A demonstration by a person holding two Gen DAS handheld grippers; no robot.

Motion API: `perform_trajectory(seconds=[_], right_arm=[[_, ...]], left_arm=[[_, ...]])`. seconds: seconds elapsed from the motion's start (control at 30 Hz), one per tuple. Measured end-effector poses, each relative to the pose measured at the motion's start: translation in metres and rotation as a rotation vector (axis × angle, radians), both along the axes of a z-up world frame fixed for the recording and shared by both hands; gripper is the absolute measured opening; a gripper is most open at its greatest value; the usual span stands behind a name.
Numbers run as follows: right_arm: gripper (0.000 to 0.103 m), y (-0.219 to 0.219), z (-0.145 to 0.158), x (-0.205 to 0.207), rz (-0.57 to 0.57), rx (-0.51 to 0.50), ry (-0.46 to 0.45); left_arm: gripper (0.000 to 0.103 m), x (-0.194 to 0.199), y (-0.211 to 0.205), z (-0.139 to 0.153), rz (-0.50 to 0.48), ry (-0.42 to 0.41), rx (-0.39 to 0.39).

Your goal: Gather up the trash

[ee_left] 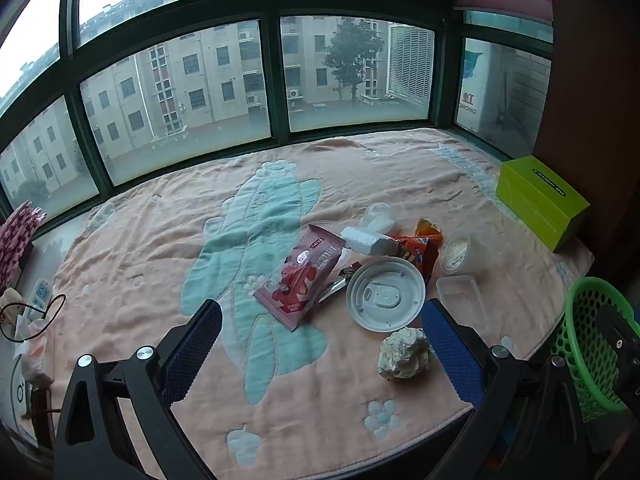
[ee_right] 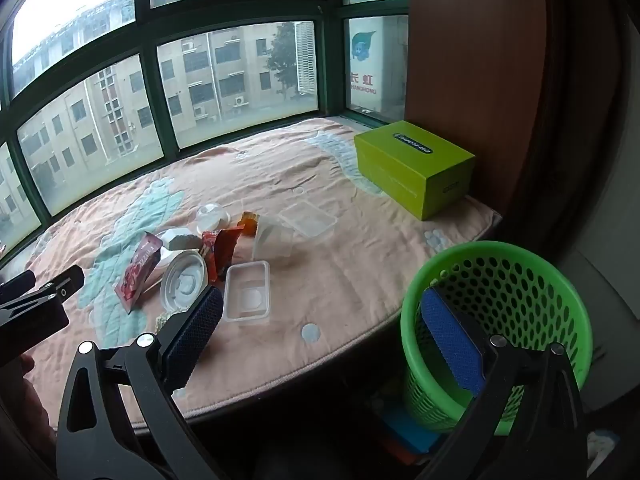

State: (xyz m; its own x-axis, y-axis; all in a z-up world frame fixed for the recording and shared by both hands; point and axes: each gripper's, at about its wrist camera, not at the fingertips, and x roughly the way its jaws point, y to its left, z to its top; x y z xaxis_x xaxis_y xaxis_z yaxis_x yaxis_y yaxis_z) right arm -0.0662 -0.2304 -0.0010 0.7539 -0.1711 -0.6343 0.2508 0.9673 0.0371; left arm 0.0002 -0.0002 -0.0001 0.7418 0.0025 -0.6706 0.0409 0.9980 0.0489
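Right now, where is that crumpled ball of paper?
In the left wrist view the crumpled paper ball lies on the pink blanket near its front edge, just below the round white lid.

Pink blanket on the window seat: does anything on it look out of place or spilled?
Yes. Litter lies in a loose heap on the pink blanket: a pink snack wrapper, a round white plastic lid, a crumpled paper ball and orange wrappers. Nothing looks spilled. No litter shows in the green mesh basket yet.

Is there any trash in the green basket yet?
No, the green basket looks empty inside; the trash lies on the blanket.
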Motion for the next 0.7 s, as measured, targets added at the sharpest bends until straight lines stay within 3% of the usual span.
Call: perform_trajectory(seconds=[0.7], right_arm=[[0.098,-0.0016,-0.0019,-0.0003,-0.001,0.009,-0.005]], left_arm=[[0.097,-0.0021,-0.0003,0.0029,-0.002,-0.014,-0.010]])
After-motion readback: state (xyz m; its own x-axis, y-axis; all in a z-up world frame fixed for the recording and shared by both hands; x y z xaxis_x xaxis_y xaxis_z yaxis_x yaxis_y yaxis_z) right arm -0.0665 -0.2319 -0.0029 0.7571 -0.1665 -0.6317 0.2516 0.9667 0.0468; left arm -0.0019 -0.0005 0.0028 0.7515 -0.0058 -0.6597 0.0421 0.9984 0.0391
